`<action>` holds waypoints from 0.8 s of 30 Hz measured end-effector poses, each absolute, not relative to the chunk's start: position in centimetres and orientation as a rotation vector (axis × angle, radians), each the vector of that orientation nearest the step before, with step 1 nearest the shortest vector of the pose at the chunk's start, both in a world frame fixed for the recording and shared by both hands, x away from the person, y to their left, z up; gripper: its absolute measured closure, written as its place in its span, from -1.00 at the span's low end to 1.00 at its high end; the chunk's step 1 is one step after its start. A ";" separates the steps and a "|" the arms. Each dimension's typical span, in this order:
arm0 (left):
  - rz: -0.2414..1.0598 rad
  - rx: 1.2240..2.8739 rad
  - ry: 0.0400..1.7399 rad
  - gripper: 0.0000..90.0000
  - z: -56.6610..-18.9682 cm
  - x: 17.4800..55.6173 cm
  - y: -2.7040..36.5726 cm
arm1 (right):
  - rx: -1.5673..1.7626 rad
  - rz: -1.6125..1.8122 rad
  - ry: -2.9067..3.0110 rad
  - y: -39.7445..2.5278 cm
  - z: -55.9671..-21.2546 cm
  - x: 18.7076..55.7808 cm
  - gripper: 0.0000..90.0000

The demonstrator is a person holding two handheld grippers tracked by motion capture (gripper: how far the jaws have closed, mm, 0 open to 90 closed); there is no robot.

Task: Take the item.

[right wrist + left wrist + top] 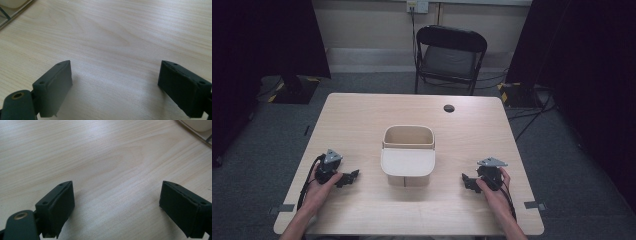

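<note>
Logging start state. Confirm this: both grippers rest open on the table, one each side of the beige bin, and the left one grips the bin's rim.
Not quite. The left gripper grips nothing: the left gripper view shows only bare table between its open jaws, the beige bin apart. The rest stands, right gripper included.

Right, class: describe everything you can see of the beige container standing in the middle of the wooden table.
The beige, rounded-rectangular container looks like plastic or light wood; which, I cannot tell. It stands upright at the centre of the pale wooden table, open at the top and apparently empty, with a flat, lid-like panel sloping over its near side. It lies between the left gripper and the right gripper, neither touching it. Only the table touches it.
</note>
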State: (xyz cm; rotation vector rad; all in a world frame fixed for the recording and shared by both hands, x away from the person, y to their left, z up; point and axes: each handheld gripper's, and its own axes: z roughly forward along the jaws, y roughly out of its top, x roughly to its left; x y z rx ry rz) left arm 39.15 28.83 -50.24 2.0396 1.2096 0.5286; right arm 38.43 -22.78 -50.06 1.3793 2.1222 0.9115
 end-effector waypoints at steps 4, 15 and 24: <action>0.529 2.039 1.210 -0.73 -50.2 39.2 28.8 | 1.381 0.911 2.122 -22.8 -50.1 38.4 -0.75; 0.518 2.082 1.176 -0.64 -49.9 38.8 28.3 | 1.379 0.911 2.122 -22.8 -50.1 38.4 -0.75; 0.486 2.050 1.121 -0.63 -49.2 38.2 27.1 | 1.379 0.911 2.122 -22.8 -50.1 38.4 -0.75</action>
